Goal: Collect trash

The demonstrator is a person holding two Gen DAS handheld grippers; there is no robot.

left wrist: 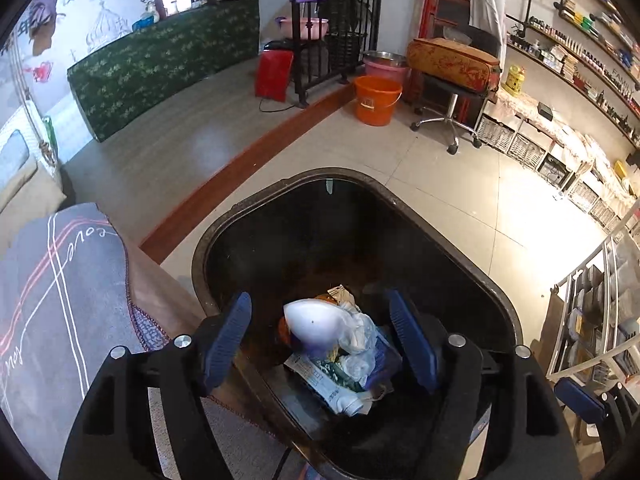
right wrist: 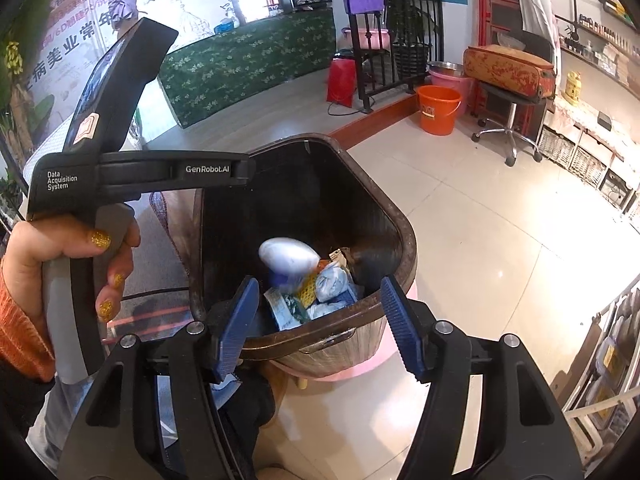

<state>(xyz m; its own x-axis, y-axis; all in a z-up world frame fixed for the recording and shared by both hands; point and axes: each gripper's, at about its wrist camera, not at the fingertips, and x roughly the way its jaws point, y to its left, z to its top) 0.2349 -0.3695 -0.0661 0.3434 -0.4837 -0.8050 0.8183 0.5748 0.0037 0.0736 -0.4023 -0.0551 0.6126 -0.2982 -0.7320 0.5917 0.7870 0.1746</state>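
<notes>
- Hovering over the bin [left wrist: 496, 292], the left gripper [left wrist: 320, 340] has its jaws spread wide with nothing between the pads; it points steeply down into the opening.
- A white cup [left wrist: 316, 326] lies on the trash heap [left wrist: 348, 364] at the bin's bottom, directly under that gripper, its long axis running across the gap between the fingers.
- In the right wrist view the cup is blurred, so it may be falling or just settling; I cannot tell which.
- The right gripper [right wrist: 316, 328] is also open and empty, sitting outside the bin's near rim, so the left is the nearer tool to the heap.
- The right view alone shows the person's hand [right wrist: 60, 264] on the left gripper's handle, plus the bin's near wall from outside.
- The left view alone shows the heap whole, a flattened tube [left wrist: 328, 388] at its near edge, and a grey rug [left wrist: 60, 300] beside the bin's left edge.
</notes>
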